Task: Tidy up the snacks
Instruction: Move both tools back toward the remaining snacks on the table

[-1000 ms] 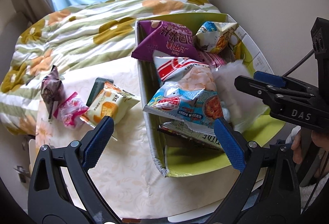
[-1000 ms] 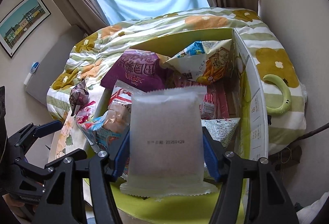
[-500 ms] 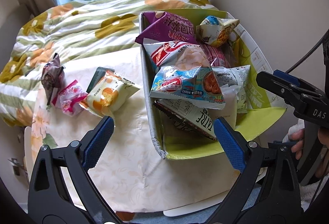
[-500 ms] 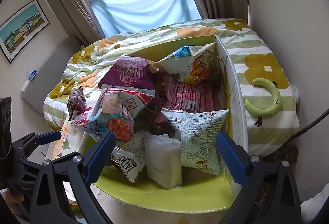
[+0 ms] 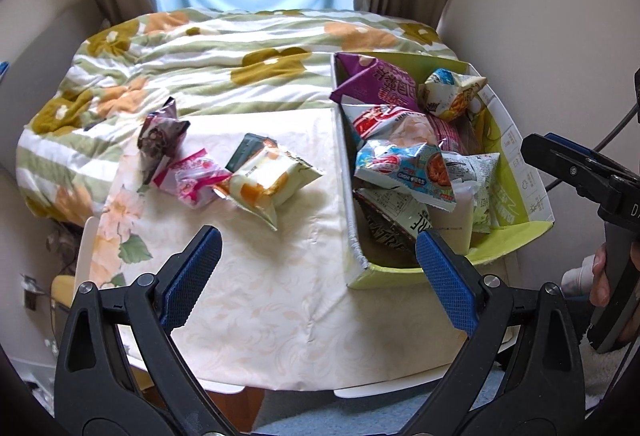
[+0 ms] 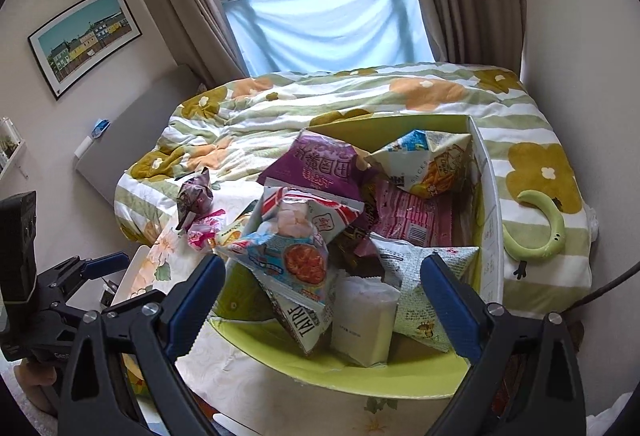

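A green cardboard box stands on the right of the table, piled with snack bags. Among them are a purple bag, a blue-and-red bag and a plain white packet standing at the near end. On the tablecloth to its left lie a yellow-orange packet, a pink packet, a dark brown packet and a dark green one. My left gripper hangs open over the cloth, nothing in it. Above the box's near end, my right gripper is open and empty.
The table has a floral cloth and its near edge is just below the grippers. A bed with a flowered quilt lies behind it, with a green curved toy on it. A wall runs close along the box's right side.
My right gripper opened and let go of the white packet, which now stands in the box; the gripper pulled back and up. My left gripper drew back toward the loose packets' side.
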`<state>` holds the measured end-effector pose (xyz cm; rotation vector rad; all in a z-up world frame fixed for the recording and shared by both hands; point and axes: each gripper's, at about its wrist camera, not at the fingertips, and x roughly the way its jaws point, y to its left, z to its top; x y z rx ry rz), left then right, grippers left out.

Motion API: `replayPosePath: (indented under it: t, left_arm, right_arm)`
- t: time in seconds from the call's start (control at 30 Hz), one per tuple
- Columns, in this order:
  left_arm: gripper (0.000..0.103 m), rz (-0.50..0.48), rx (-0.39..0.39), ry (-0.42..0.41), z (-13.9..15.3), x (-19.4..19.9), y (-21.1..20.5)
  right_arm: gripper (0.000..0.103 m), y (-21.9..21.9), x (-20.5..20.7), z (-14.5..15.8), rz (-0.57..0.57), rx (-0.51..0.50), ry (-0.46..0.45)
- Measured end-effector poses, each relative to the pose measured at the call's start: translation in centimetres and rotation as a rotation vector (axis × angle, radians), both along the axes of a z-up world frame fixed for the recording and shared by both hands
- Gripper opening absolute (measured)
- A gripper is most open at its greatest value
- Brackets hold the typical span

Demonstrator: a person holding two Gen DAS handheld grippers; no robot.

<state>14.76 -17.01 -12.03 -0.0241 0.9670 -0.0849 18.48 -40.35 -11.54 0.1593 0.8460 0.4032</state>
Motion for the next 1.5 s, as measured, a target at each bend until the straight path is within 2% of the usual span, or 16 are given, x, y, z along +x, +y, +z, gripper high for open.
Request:
replayPosePath:
  t: [0.33, 0.6, 0.83, 1.0, 1.27, 1.5]
  left_arm:
    - [0.097, 0.118, -0.040, -0.013, -0.1, -0.3, 8.3]
    - [0.097, 0.086, -0.056, 0.015, -0.9, 4.1, 16.8]
    - [0.097, -0.003, -0.033, 0.058, -2.6, 9.9, 23.4]
    - [0.097, -0.112, -0.013, 0.097, -5.0, 14.3, 26.2]
    - [0.097, -0.323, 0.053, 0.160, -9.7, 20.6, 26.3]
    - [0.097, -0.426, 0.087, 0.208, -13.5, 23.7, 24.3]
  right_arm:
    - [0.097, 6.2, 0.5, 2.0, 0.097, 0.003, -0.057]
    - [0.097, 13.4, 2.5, 1.8, 0.089, -0.016, -0.073]
    - [0.097, 20.4, 5.6, -0.4, 0.070, -0.065, -0.035]
    - [0.097, 25.1, 7.7, -2.8, 0.086, -0.115, -0.007]
    - [0.097, 30.6, 10.0, -8.5, 0.134, -0.195, 0.054]
    - [0.097, 33.0, 10.7, -13.0, 0.180, -0.251, 0.117]
